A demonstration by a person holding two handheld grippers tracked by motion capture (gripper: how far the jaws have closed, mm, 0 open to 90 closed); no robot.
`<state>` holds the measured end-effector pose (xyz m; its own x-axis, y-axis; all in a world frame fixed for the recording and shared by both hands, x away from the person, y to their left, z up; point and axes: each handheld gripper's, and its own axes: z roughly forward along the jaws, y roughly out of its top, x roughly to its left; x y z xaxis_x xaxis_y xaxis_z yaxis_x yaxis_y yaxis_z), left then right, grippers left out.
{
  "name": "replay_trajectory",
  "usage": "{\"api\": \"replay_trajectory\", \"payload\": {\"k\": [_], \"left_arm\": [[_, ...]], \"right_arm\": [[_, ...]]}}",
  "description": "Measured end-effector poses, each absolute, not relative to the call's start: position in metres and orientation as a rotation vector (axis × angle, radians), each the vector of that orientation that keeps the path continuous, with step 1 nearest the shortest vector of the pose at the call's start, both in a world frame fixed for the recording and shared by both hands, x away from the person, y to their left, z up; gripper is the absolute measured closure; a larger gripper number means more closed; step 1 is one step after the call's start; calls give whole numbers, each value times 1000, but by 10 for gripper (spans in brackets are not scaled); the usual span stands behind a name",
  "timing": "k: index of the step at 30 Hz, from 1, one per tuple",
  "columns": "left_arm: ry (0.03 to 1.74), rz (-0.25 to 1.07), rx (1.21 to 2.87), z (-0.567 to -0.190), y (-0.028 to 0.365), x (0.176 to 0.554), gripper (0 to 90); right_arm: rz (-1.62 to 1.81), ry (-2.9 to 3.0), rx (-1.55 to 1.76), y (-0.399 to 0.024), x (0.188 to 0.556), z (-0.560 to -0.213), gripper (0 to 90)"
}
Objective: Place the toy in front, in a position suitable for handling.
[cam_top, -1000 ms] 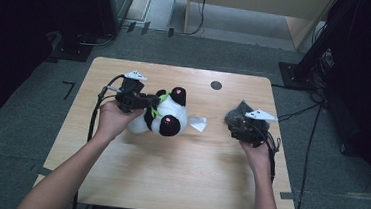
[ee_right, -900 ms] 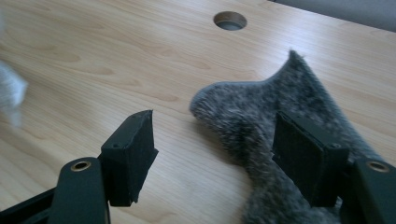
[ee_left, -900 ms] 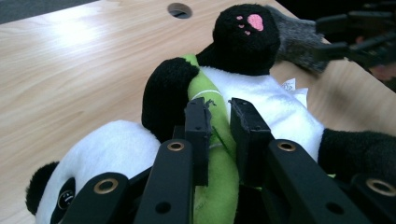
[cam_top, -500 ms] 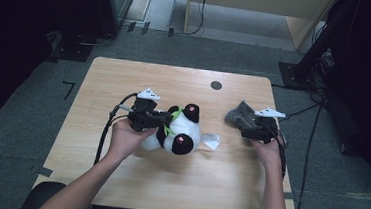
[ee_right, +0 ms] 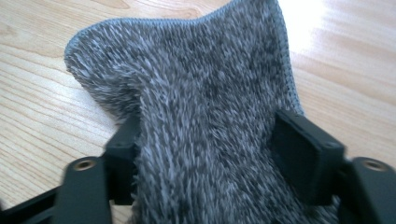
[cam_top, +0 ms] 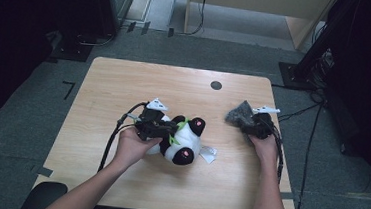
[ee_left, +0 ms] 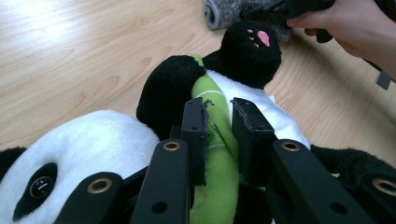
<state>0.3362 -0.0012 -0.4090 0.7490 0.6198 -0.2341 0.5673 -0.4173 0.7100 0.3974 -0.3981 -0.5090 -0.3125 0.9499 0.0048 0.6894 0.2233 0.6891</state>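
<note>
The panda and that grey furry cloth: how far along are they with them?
Done: the left gripper is clamped on the panda's green stalk. In hand: the right gripper has the grey cloth between its just-closing jaws, apart from the panda. Left, probably: bringing the two together.

1. The bench (cam_top: 125, 84) has a light wood-grain top with rounded corners and stands on grey carpet floor (cam_top: 31, 122).
2. A small dark round disc (cam_top: 216, 85) sits in the top near the far edge, right of the middle.
3. A plush panda (cam_top: 183, 139) lies on the bench a little left of the middle, toward the near side; its black feet with pink pads point right.
4. A white tag (cam_top: 208, 154) lies flat on the wood just beside the panda, on its right.
5. A grey fuzzy cloth (cam_top: 239, 116) sits near the right edge, well apart from the panda; in the right gripper view its stitched hem lies close over the wood.
</note>
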Motion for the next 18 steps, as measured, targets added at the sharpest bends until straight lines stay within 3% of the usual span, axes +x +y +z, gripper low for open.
{"api": "replay_trajectory", "payload": {"k": [4,8,11,18], "left_arm": [[886,92,2120,-410,-1,336,727],[881,99,2126,-410,0,336,638],[871,92,2097,-408,4,337,551],[813,110,2062,-399,20,341,380]], "right_arm": [[831,2091,1502,-400,396,-509,504],[830,2101,1492,-399,395,-508,632],[814,2109,1491,-398,395,-506,689],[792,2126,1519,-395,392,-493,722]]}}
